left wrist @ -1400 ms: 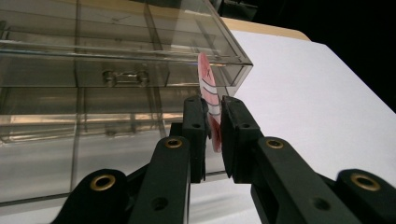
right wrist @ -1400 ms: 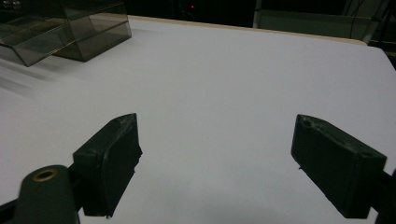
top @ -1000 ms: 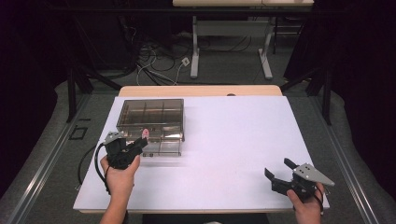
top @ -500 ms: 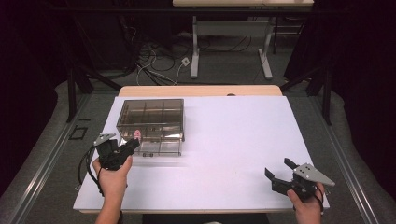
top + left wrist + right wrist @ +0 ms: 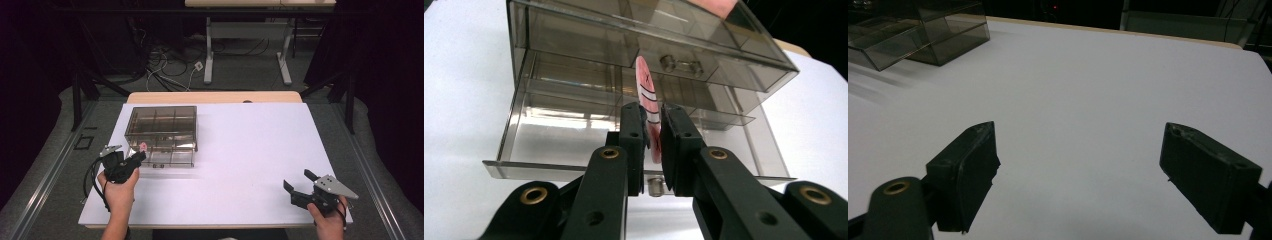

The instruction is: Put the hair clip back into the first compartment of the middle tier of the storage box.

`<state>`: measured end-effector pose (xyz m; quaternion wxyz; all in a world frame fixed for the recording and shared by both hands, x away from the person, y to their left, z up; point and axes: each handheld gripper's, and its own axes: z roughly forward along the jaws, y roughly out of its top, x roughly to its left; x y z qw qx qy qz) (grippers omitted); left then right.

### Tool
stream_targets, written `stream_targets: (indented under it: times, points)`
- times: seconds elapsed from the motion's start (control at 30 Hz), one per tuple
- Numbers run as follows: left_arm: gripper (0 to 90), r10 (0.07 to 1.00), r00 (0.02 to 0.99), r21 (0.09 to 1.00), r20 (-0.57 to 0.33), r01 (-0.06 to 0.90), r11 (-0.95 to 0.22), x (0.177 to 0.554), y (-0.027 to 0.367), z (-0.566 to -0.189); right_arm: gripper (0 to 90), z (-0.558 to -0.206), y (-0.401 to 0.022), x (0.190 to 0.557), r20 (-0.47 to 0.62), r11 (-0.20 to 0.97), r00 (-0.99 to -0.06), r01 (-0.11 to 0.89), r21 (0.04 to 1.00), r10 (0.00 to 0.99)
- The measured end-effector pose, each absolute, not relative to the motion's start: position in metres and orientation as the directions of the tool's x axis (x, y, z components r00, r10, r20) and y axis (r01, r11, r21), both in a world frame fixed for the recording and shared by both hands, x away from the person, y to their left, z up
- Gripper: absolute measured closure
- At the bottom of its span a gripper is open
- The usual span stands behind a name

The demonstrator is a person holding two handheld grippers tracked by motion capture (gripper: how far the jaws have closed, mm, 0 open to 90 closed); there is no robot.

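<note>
Left gripper [image 5: 651, 132] clamped on pink disc [image 5: 647, 100] – held upright just before open bottom drawer [image 5: 549, 145] of smoked box [image 5: 162, 127]. Right gripper [image 5: 299, 184] jaws wide apart – over bare table [image 5: 250, 145], well away from box.

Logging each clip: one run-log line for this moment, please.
left gripper: shut on pink disc | drawer box: lower drawer open | right gripper: open, empty, apart from box
</note>
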<state>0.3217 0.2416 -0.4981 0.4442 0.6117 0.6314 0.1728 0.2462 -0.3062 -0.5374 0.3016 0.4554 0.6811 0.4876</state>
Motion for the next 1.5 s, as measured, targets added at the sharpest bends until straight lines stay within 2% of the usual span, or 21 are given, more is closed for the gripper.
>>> stream_targets:
  times: [1.27, 1.5]
  points:
    - [80.2, 0.946, 0.077, 0.737, -0.314, 0.648, 0.192, 0.332, 0.248, -0.519, 14.9, -0.537, -0.306, 0.246, 0.034, 0.111, -0.409, 0.325, 0.939, 0.912]
    - [74.5, 0.947, 0.077, 0.747, -0.312, 0.636, 0.194, 0.331, 0.248, -0.517, 14.9, -0.537, -0.306, 0.246, 0.032, 0.111, -0.407, 0.321, 0.940, 0.913]
